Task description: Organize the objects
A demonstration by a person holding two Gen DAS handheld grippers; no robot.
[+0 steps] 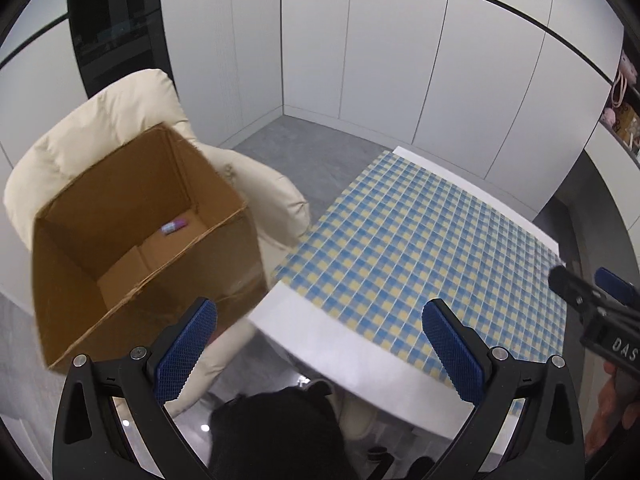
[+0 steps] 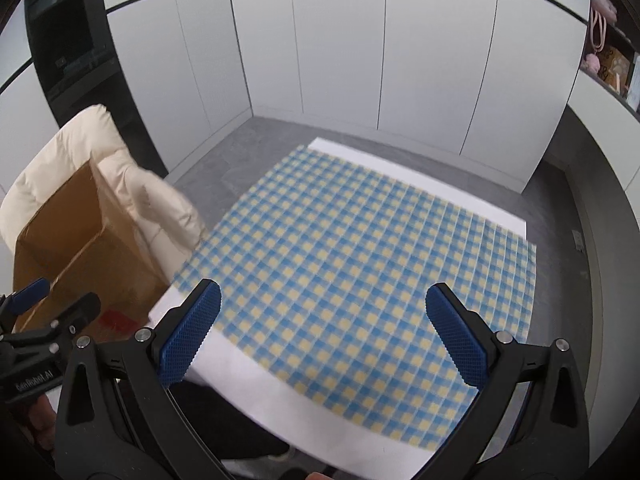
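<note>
**Both grippers spread and empty above the checked table**

Left gripper seen at bottom centre of the left wrist view, blue ribbed pads wide apart, nothing between them. Right gripper likewise at bottom centre of its own view, pads released and wide, gripping nothing. Right tool also glimpsed at the right edge of the left wrist view; left tool at the lower left edge of the right wrist view.

Open brown cardboard box at left of the left wrist frame, resting on a cream padded armchair, tilted toward the camera. Small pink-and-white tube-like item lying on the box floor near the far wall; too small to identify further. Box also visible at left in the right wrist view, interior hidden there.

White table with blue-and-yellow checked cloth filling centre and right of both frames. Cloth somewhat blurred in the right wrist view. Dark clothing of the person at bottom centre, below the table edge.
</note>
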